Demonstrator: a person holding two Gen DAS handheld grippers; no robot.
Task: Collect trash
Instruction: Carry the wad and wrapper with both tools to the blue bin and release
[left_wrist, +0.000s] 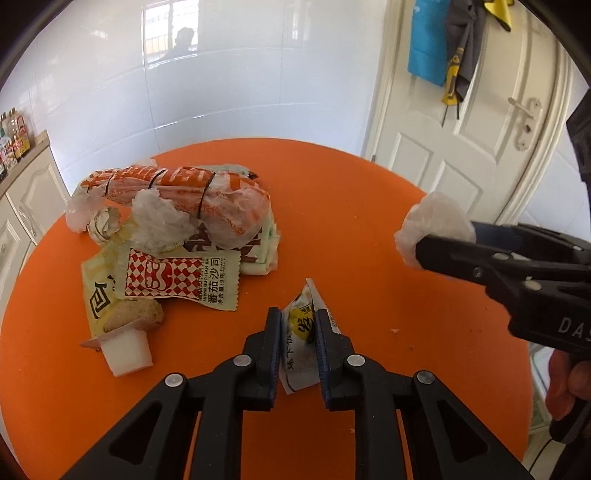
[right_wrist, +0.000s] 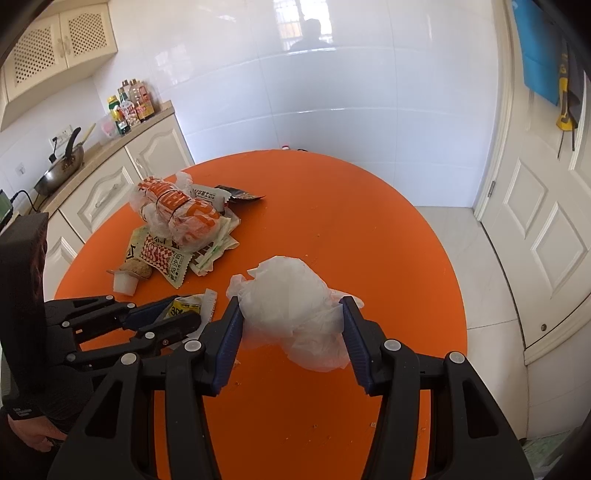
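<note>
Left gripper (left_wrist: 297, 354) narrow, pads pinching a small white-and-yellow sachet (left_wrist: 301, 332) standing on edge on the orange table (left_wrist: 351, 221). Sachet's long axis runs along the fingers, away from the wrist camera; its pointed torn corner sticks out past the fingertips toward the far side of the table, its other end lies back between the pads.

Right gripper (right_wrist: 291, 325) about half open, clamped on a crumpled clear plastic bag (right_wrist: 291, 299), held above the table on the right side. The bag is a rounded wad with no clear long axis.

Trash pile (left_wrist: 173, 229) left of the sachet, well apart from it: orange-printed bag bundle on top, lying crosswise; red-checked ketchup packet (left_wrist: 177, 277) flat in front, long axis left to right; small white cup (left_wrist: 127, 350) nearest.
</note>
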